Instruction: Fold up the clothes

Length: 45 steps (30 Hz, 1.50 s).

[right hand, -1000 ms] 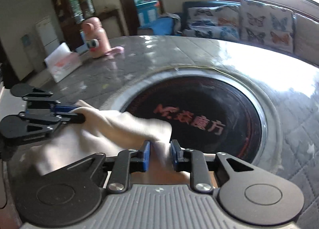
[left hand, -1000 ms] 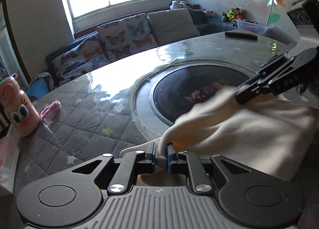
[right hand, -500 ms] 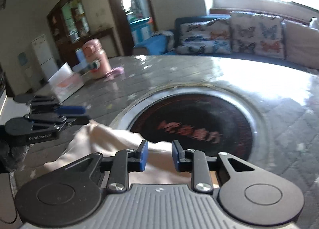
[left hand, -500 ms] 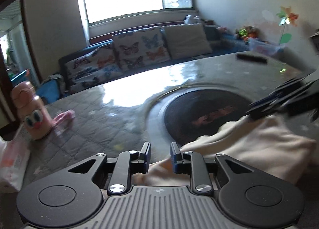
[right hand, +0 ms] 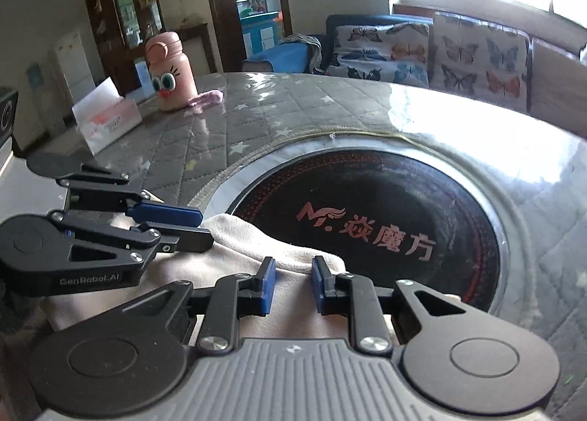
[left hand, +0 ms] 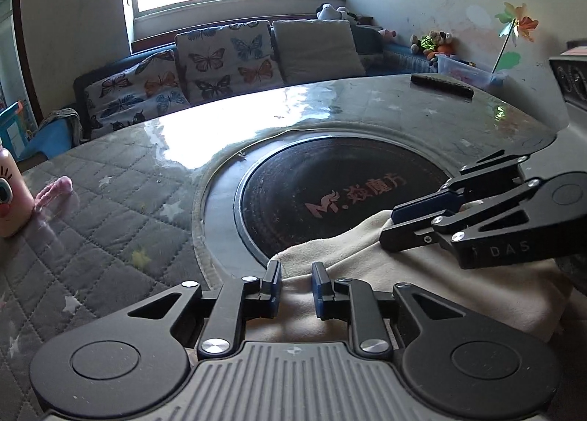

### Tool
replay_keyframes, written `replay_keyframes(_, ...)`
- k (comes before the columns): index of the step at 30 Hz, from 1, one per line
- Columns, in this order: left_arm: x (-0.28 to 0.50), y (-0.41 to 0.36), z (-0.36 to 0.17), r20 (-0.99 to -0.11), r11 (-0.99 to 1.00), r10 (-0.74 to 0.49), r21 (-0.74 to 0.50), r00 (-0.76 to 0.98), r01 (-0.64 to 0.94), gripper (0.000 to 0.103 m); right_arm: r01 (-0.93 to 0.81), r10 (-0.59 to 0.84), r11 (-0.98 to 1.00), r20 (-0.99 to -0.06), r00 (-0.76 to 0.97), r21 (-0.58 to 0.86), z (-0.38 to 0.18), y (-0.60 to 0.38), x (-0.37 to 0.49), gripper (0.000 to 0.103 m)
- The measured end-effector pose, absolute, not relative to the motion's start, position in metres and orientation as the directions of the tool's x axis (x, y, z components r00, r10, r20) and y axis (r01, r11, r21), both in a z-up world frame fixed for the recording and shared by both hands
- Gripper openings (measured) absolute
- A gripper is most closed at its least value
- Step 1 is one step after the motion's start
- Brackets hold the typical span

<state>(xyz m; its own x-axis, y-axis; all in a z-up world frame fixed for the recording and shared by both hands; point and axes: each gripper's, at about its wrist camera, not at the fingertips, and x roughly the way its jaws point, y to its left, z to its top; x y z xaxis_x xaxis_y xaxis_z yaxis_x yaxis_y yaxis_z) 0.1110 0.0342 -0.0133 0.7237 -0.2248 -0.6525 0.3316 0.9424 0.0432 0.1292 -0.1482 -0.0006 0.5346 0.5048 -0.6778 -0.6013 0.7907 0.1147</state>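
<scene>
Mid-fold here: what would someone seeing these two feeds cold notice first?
First, the black round hob with red lettering, sunk in the middle of the quilted grey table. Next, the cream cloth lying at the table's near edge, overlapping the hob's rim, with the left gripper and right gripper both open over it. Far across the table stands a pink cartoon-faced bottle.
</scene>
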Motion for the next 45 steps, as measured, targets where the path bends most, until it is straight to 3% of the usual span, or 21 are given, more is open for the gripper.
replay_keyframes(10, 0.108, 0.031, -0.016, -0.644, 0.941, -0.215, 0.063, 0.734, 0.332, 0.021, -0.604, 0.507, 0.791, -0.660, 0.554, 0.101, 0.010, -0.155, 0.123, 0.020)
replay_keyframes(17, 0.107, 0.029, -0.016, -0.641, 0.941, -0.206, 0.077, 0.739, 0.330, 0.021, -0.556, 0.440, 0.827, -0.706, 0.555, 0.078, -0.001, -0.180, 0.119, 0.019)
replay_keyframes(23, 0.108, 0.026, -0.017, -0.642, 0.941, -0.195, 0.090, 0.742, 0.325, 0.021, -0.533, 0.453, 0.840, -0.666, 0.593, 0.097, 0.016, -0.204, 0.104, 0.018)
replay_keyframes(32, 0.105, 0.023, -0.016, -0.640, 0.942, -0.172, 0.114, 0.749, 0.314, 0.021, -0.582, 0.465, 0.809, -0.699, 0.544, 0.085, 0.012, -0.210, 0.074, 0.019)
replay_keyframes(38, 0.101, 0.021, -0.012, -0.629, 0.946, -0.169, 0.114, 0.759, 0.305, 0.021, -0.580, 0.463, 0.812, -0.674, 0.576, 0.061, 0.027, -0.223, 0.056, 0.019)
replay_keyframes(45, 0.070, 0.012, 0.008, -0.582, 0.932, -0.228, 0.102, 0.780, 0.348, 0.021, -0.652, 0.513, 0.757, -0.658, 0.551, 0.044, 0.033, -0.219, 0.028, 0.018)
